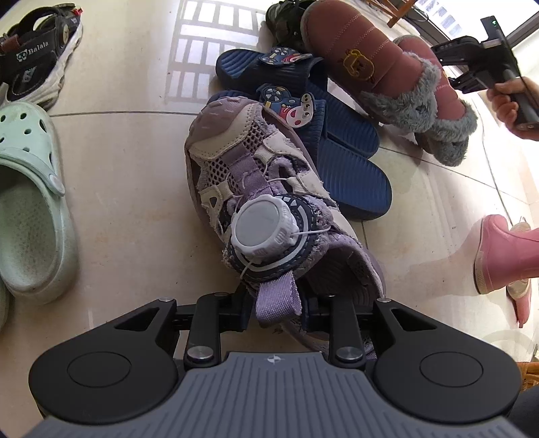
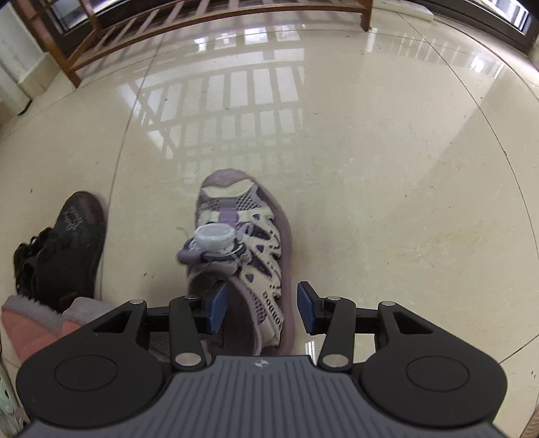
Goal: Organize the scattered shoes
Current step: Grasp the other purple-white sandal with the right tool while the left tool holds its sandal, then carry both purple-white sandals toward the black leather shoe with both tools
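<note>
The left gripper point(image 1: 281, 311) has its jaws clamped on the rear strap of a purple shoe point(image 1: 256, 202), which lies against the blue slippers point(image 1: 337, 148) in the heap on the floor point(image 1: 128, 175).

The right gripper point(image 2: 261, 308) stands over the matching purple shoe point(image 2: 242, 256). Its jaws are apart, one pad inside the shoe opening and one outside the side wall; whether they press on the wall cannot be told.

Progress assessment: early stage. The wooden rack point(image 2: 202, 17) shows no shoes in the visible part. Remaining on the floor: the green clog point(image 1: 30, 202), black sandal point(image 1: 40, 60), furry slippers point(image 1: 397, 81), pink boot point(image 1: 505, 252) and black sneaker point(image 2: 64, 249).
</note>
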